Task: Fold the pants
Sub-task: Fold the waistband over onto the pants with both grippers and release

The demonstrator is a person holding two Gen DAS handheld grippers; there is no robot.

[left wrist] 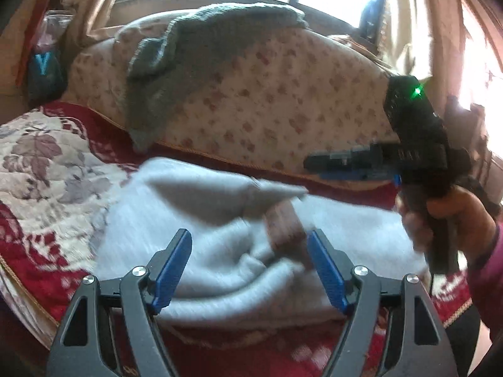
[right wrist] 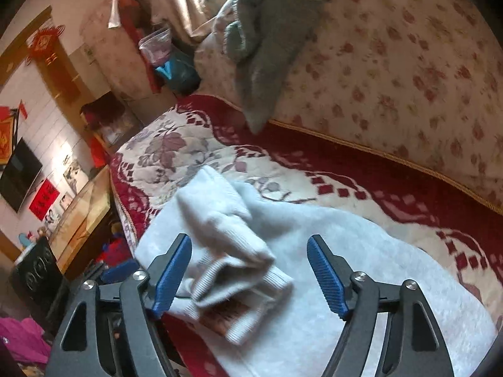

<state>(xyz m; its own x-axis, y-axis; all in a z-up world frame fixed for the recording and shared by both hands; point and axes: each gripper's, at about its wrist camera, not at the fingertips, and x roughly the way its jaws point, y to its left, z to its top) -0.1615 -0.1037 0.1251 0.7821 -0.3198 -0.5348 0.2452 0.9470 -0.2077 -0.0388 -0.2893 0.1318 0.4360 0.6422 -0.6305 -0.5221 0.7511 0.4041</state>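
Pants [right wrist: 283,251]: light grey, bunched near bedspread [right wrist: 195,144] edge.
Left gripper [left wrist: 250,270]: jaws apart, above pants.
Right gripper [right wrist: 250,270]: jaws apart, holding nothing.

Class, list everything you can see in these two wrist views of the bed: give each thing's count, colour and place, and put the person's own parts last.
Light grey fleece pants: one, pale grey, crumpled on the bedspread, ribbed cuffs uppermost.
Red and cream floral bedspread: one, covers the bed.
Cream flowered quilt: one, piled behind the pants.
Grey knitted garment: one, draped over the quilt.
Beige curtains: at the bright window.
Black flat screen: one, on the far wall.
Left gripper: blue pads, open above the pants.
Right gripper: blue pads, open above the cuffs.
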